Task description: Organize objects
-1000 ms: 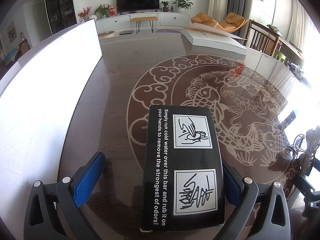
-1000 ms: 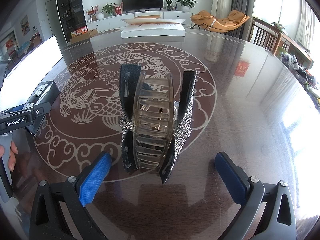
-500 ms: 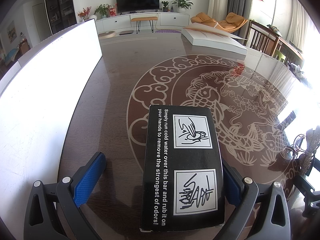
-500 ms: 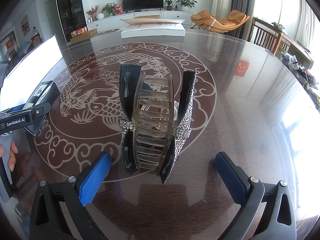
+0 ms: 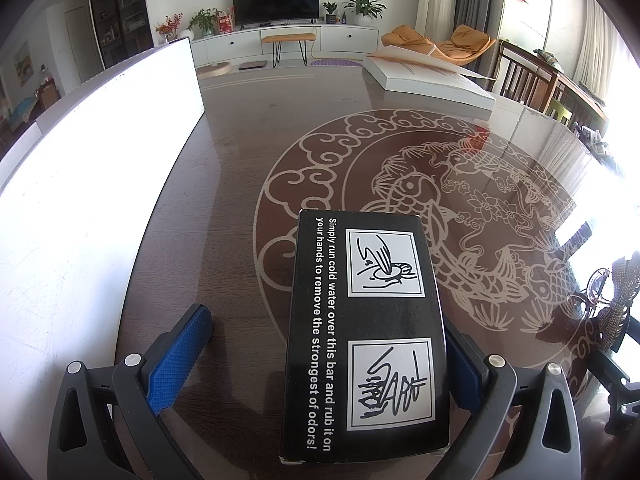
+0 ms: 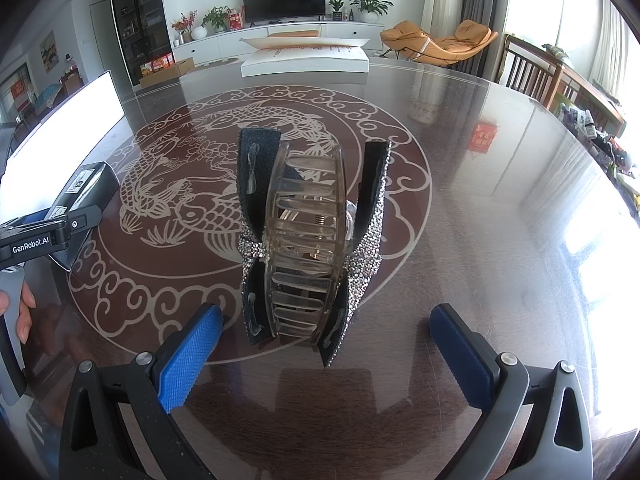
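Black box (image 5: 366, 332) lies flat on the table (image 5: 240, 152), long axis running straight away from the left gripper (image 5: 324, 356). Jaws wide open: right pad touching or just beside the box, mostly hidden behind it; left pad well clear. Hair clip (image 6: 310, 236) stands between the spread fingers of the right gripper (image 6: 326, 354), long axis also pointing away, touching neither pad. Box near end is cut off by the frame edge.

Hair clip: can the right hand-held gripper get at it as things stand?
Probably yes. The hair clip stands on the table straight ahead of the open right hand-held gripper, between its finger lines, with nothing between them. Both pads are apart from it.
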A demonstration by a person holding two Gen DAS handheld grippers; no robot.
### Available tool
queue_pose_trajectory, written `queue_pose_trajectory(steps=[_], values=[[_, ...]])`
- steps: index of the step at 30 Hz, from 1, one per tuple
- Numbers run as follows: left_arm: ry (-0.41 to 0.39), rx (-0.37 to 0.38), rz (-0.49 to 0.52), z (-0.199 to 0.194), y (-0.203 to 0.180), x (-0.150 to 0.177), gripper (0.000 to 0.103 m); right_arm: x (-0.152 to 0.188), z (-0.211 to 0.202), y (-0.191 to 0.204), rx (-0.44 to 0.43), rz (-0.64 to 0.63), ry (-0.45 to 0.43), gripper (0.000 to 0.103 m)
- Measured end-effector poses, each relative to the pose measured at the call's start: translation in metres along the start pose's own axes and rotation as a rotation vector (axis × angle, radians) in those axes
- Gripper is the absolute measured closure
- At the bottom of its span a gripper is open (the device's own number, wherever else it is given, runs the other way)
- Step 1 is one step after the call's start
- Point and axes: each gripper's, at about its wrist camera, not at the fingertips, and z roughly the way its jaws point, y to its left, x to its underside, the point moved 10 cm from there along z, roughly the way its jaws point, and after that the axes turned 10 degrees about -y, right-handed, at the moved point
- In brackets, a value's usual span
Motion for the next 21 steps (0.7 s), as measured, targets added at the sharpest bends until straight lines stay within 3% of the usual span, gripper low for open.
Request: queue_pose_trajectory(steps=[14,18,21], values=[[0.001,-0.002,0.003,-0.0006,0.0017,-0.0003,0.0,0.0012,-0.0013,-0.0014,0.001,0.001,0.0,0.0],[0.075,0.032,0.034,0.0023,-0.0002,-0.0009,0.0,0.0025,-0.0034,-0.0021,-0.017,-0.014,0.007,0.0],[0.138,0.032,0.042,0.0006,-0.0025,0.0036,0.0,0.0089,-0.008,-0.0014,-0.089,-0.08,0.076,0.0]])
